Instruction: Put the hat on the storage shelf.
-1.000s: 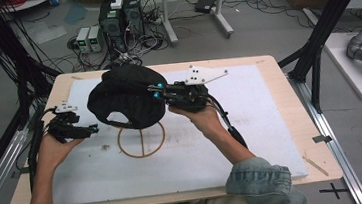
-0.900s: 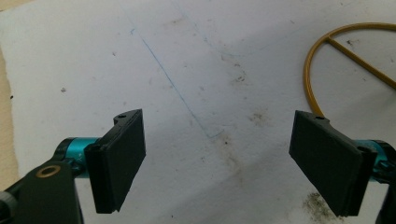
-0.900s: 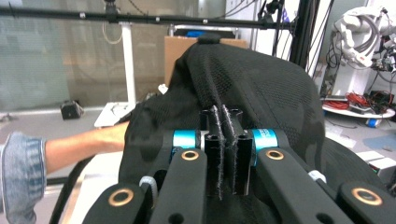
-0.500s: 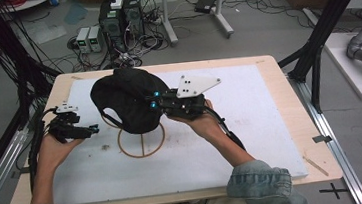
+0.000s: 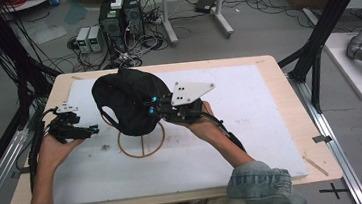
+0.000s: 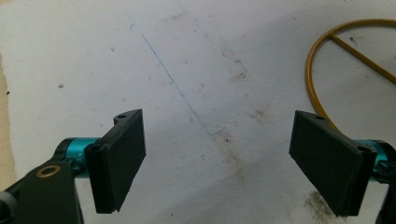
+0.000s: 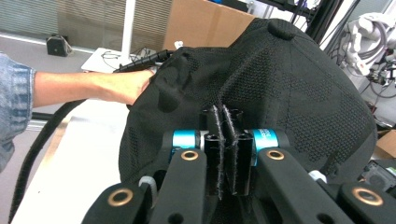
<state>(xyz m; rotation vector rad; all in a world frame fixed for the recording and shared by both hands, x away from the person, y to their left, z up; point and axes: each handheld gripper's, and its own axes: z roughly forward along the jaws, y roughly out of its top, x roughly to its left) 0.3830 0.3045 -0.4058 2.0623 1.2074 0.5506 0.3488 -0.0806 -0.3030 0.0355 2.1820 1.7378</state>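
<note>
Black mesh baseball cap (image 5: 127, 101): held above the brass wire ring stand (image 5: 142, 143) on the white foam board (image 5: 251, 125).
Cap direction: crown button up; brim seemingly toward the person's left.
Right gripper (image 7: 222, 140): jaws clamped on cap fabric.
Left gripper (image 6: 224, 163): jaws wide apart, empty, over the board.

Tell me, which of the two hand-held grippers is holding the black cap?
The right hand-held gripper: its jaws are pinched shut on the black cap. The left hand-held gripper stands open, apart from it.
</note>
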